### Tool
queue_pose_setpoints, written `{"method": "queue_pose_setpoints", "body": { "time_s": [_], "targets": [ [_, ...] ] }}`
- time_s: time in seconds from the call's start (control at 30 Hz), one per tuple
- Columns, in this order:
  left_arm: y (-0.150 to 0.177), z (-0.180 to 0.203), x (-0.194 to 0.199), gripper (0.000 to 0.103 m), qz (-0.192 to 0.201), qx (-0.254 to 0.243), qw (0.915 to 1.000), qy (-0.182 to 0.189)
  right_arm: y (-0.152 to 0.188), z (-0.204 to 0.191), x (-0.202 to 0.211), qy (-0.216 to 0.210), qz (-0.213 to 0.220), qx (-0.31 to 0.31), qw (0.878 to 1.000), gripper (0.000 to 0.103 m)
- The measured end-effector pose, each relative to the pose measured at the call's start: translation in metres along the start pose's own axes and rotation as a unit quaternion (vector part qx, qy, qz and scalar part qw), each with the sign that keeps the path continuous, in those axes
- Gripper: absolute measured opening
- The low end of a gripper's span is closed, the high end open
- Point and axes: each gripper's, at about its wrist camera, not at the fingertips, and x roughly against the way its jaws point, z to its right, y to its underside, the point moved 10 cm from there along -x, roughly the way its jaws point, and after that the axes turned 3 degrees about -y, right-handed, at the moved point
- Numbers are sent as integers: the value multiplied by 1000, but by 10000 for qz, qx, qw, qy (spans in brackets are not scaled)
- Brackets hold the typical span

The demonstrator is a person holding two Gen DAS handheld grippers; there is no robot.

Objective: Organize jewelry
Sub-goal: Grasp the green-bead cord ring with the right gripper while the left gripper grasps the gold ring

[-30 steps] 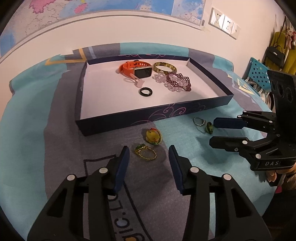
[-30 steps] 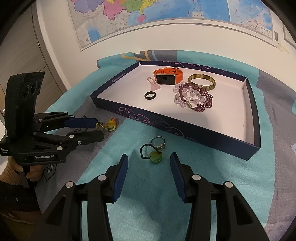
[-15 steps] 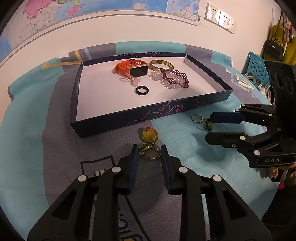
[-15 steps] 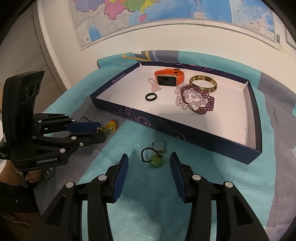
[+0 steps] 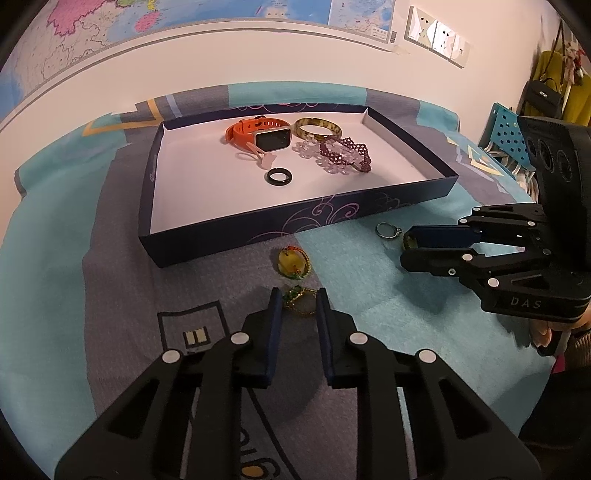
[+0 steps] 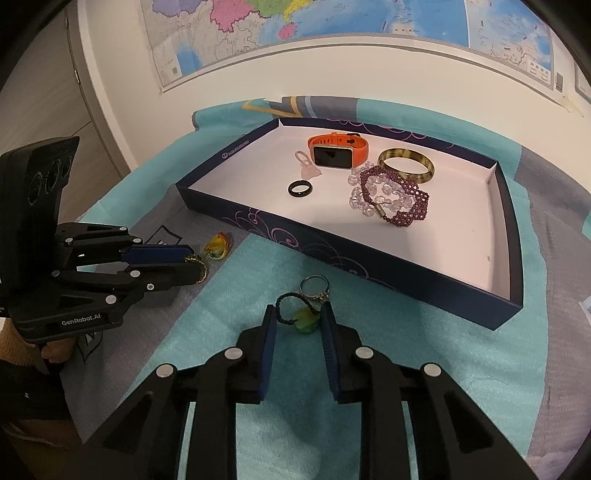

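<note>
Nearest, the left gripper [image 5: 297, 301] hangs low over the grey part of the cloth [image 5: 92, 295], its blue pads parted only narrowly on either side of a small gold chain with a green stone [image 5: 298, 300]. The pads flank the chain closely, but I cannot tell whether they actually grip it. Just beyond that chain lies a yellow pendant [image 5: 293, 262] on the cloth, close to the front wall of the box.

Off to the side, the right gripper [image 6: 298, 318] sits over the teal part of the cloth, its pads also drawn fairly close together around a green pendant on a black cord [image 6: 304, 319]. Here too the contact is unclear. A silver ring [image 6: 314, 287] lies just past that pendant, touching or nearly touching the cord.

Farther back stands the shallow dark blue box [image 5: 258, 236] with its pale inside. In it, nearest the front, lies a black ring [image 5: 278, 176]. Behind it are a small pink charm [image 5: 258, 155] and an orange smartwatch [image 5: 264, 134]. Beside the watch rests an amber bangle [image 5: 317, 127], and in front of the bangle a dark red beaded bracelet [image 5: 347, 153] lies across a clear beaded one [image 5: 306, 149].

Beyond the table, a map [image 6: 332, 22] covers the wall.
</note>
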Motion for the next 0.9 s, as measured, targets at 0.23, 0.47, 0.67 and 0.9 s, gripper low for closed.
{"method": "queue_pose_setpoints", "body": {
  "time_s": [0.23,0.47,0.67,0.9],
  "targets": [
    [2,1,1,16,0,-10,10000,18,2,1,3,-48,50,-60,10000,21],
    [3,2,2,10,6,15,10000,16,5,-1,7,-142,94,-125,9998,21],
    [2,1,2,9,14,32,10000,-16,5,-3,9,-178,145,-146,9996,21],
    [1,1,3,8,37,87,10000,28,6,-2,12,-197,189,-199,9994,21]
  ]
}}
